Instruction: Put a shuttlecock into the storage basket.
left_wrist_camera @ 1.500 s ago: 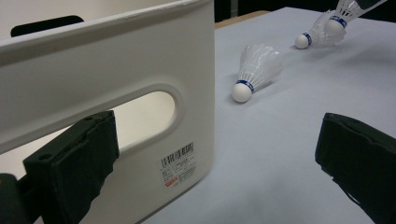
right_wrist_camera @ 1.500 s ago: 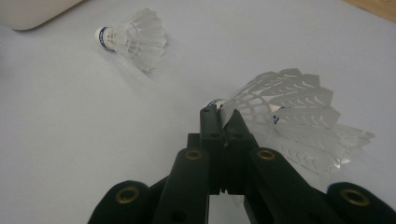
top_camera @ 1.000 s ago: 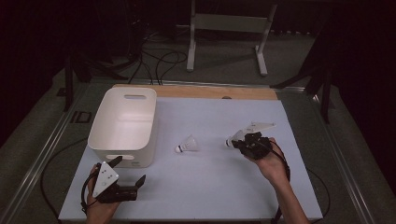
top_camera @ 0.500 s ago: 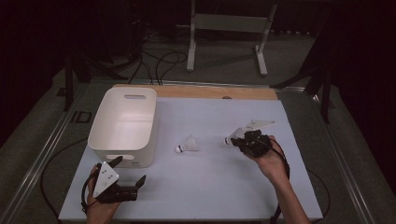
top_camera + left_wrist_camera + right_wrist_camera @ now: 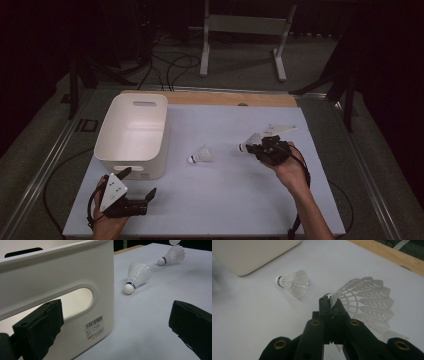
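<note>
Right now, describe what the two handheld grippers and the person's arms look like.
Both the left gripper and the right gripper are black, two-jawed, each topped with a grey three-cornered plate and trailing a thin black cable. The left's plate carries small dark dots. Brass-coloured rivets dot the right's linkages. The forearms are bare: no sleeves or gloves.

Dim, dark-edged high view; brighter gripper views, soft shadows, slight blur at near edges.

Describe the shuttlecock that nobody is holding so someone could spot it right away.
Start at the white bin on the table's left side. Just right of its near corner, a white shuttlecock lies alone on its side. The other shuttlecock is pinched in the right gripper; this one lies free.
</note>
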Demonstrator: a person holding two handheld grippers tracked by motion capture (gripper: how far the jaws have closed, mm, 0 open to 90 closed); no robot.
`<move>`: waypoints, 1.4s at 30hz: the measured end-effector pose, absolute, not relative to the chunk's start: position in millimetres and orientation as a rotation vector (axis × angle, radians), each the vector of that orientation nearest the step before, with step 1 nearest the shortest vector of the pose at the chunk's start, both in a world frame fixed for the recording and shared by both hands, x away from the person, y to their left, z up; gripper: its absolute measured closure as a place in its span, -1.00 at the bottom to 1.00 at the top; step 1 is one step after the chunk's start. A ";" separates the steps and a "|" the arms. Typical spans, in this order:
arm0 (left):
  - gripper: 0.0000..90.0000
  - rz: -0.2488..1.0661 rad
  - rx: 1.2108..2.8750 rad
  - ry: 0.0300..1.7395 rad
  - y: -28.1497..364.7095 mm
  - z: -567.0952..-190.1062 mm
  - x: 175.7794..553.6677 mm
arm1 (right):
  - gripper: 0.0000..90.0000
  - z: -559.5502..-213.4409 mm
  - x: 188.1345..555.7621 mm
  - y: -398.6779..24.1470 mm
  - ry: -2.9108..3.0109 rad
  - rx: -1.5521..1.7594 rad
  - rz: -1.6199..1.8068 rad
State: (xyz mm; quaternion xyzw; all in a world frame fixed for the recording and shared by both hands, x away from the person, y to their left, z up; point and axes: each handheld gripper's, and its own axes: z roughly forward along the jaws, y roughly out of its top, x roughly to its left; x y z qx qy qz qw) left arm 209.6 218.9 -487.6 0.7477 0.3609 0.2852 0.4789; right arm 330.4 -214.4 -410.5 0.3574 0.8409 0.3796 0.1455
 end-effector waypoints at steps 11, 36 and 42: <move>-0.99 0.696 1.825 0.881 218.7 -487.7 209.9 | 0.98 -401.7 333.4 -206.7 2.424 0.999 1.088; -0.99 0.698 1.826 0.877 218.5 -487.5 209.3 | 0.98 -383.9 339.5 -191.8 2.426 0.946 1.116; -0.99 0.699 1.826 0.876 218.7 -487.3 209.2 | 0.98 -380.8 341.5 -189.0 2.426 0.939 1.125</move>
